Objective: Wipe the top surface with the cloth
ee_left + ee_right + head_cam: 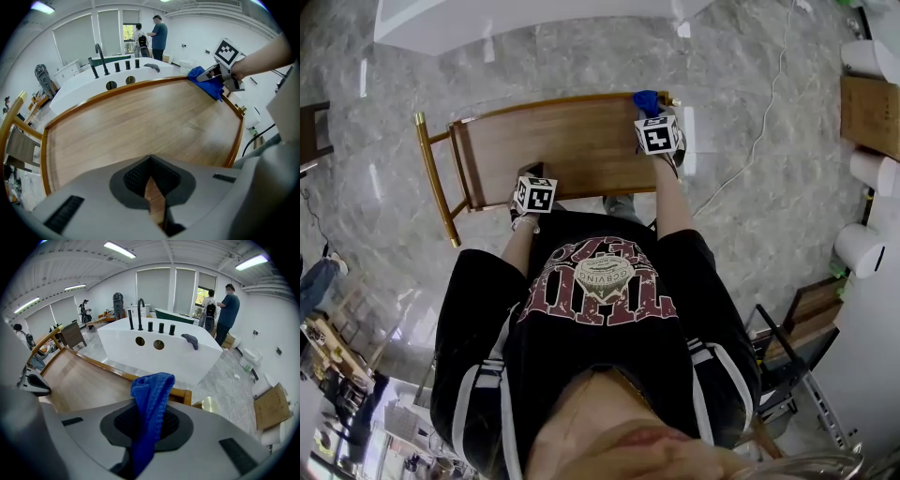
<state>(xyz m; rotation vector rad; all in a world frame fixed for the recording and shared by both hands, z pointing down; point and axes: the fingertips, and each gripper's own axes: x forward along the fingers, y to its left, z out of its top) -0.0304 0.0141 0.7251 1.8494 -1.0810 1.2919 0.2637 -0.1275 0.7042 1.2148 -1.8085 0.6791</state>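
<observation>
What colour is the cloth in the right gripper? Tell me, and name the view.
Blue, with a knitted texture; the cloth shows best in the right gripper view.

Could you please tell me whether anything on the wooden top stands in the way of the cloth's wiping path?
Nothing visible does. The blue cloth, clamped in the right gripper, is at the wooden top's far right corner, and the surface looks bare. Only the left gripper sits at the near edge, shut and empty.

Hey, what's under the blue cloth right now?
The wooden top's far right corner, by its rim. The right hand-held gripper pinches the cloth; the wood directly beneath it is covered.
</observation>
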